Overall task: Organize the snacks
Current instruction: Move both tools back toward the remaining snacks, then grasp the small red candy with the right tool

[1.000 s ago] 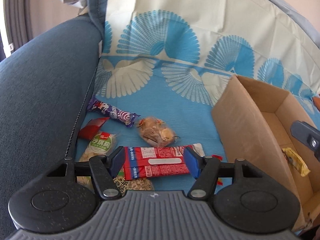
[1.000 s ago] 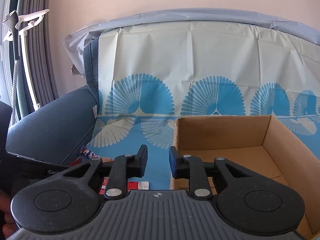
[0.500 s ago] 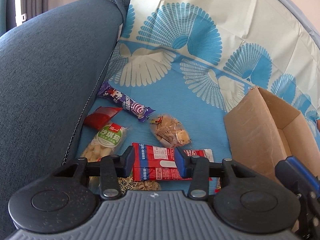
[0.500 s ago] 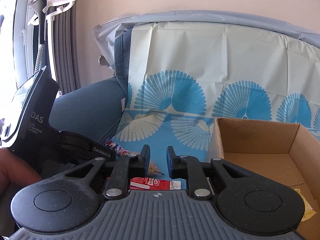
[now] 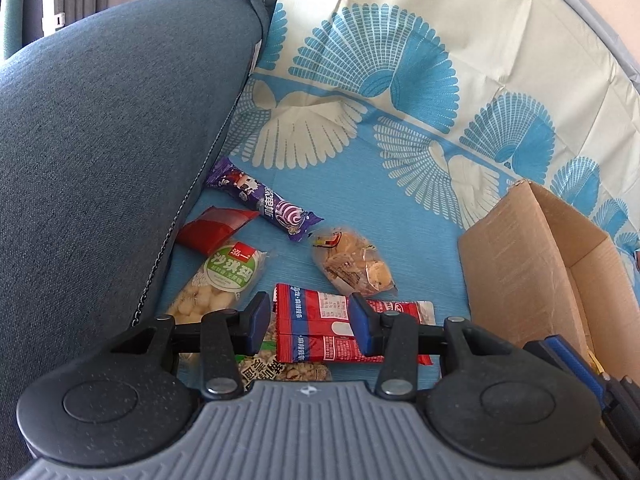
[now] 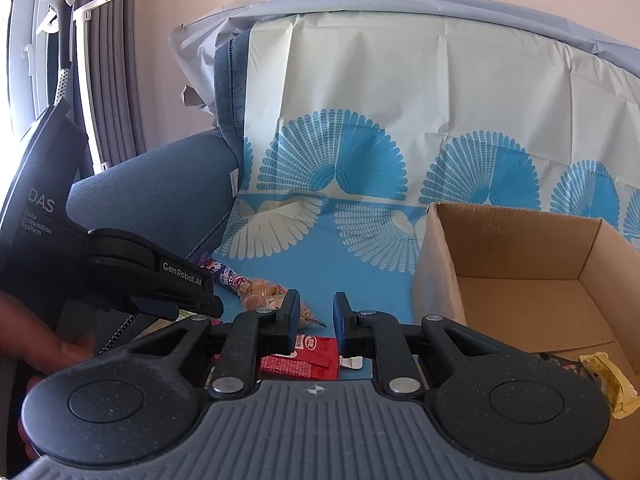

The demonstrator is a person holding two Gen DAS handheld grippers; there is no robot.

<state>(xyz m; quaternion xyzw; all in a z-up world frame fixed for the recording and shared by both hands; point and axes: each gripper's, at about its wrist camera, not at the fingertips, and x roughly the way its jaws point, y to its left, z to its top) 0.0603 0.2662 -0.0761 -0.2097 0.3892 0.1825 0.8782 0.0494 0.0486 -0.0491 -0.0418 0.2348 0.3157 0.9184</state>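
Blue sofa seat under a cover (image 5: pixel 380 216) printed with blue and cream fans, running up the backrest; grey-blue armrest (image 5: pixel 100 140) on the left, pale wall, grey curtain (image 6: pixel 116 60) and a white garment steamer (image 6: pixel 76 12) far left in the right wrist view.

Open cardboard box (image 5: pixel 532 264) on the seat at right, with a yellow wrapper (image 6: pixel 608 380) lying in its near corner.

Loose snacks on the cover between armrest and box: purple bar (image 5: pixel 264 204) slanting from far left to near right, small red pouch (image 5: pixel 212 228) against the armrest, green-labelled nut bag (image 5: pixel 216 284), clear cookie bag (image 5: pixel 352 264).

Red and blue snack pack (image 5: pixel 320 328) nearest, flat on the other packets, long axis left to right, its sealed clear end toward the box.

Left gripper (image 5: pixel 310 320) spread wide, straddling the pack's left half, right pad over the wrapper; contact unclear.

Right gripper (image 6: pixel 316 316) above the pack, parted, holding nothing.
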